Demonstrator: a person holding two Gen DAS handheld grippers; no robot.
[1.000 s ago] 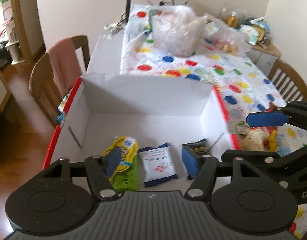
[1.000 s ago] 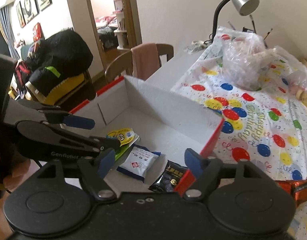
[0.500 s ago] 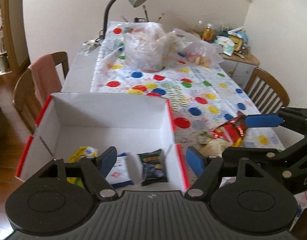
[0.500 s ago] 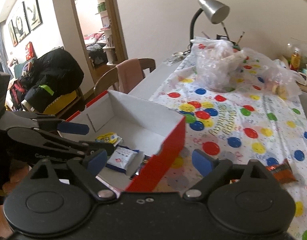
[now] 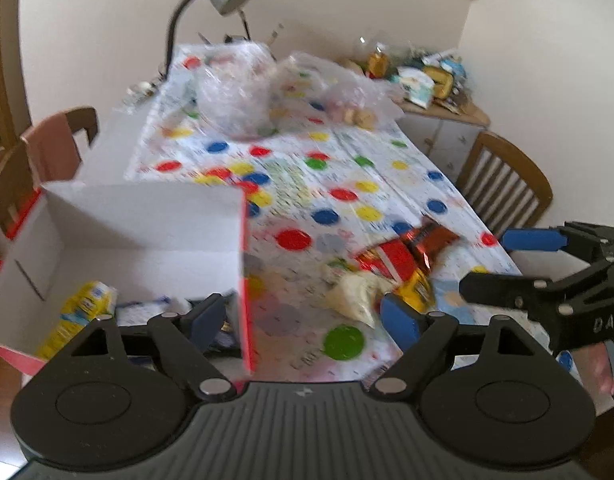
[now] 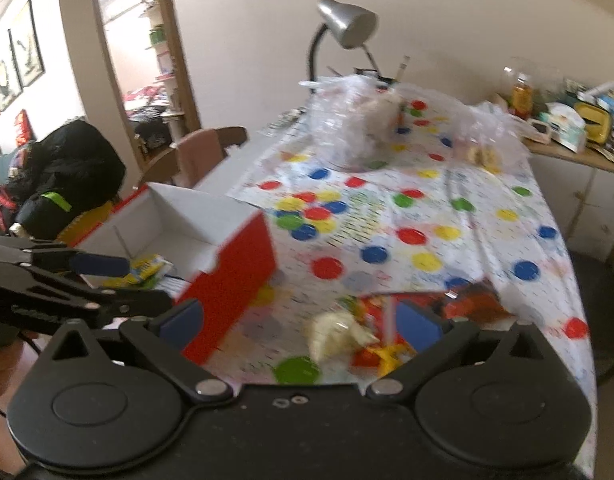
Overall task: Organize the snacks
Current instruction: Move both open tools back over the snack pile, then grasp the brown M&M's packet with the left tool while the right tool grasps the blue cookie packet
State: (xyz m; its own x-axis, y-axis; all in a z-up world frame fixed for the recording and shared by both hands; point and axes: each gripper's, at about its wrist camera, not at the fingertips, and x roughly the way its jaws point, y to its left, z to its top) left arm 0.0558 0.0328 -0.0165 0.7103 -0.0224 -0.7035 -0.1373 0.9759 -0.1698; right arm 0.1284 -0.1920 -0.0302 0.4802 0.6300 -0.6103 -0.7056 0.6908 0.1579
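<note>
Box [image 5: 139,216] wall between fingers [image 5: 401,322] and snacks [image 5: 391,268].

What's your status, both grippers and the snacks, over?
Left gripper open, empty. Right gripper open, empty, facing snack pile. Some packets already in box. Nothing in the way.

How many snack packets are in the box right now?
3 that I can see: a yellow packet at the left of the box, a white packet beside it, and a dark packet by the right wall. The left gripper may hide more.
</note>
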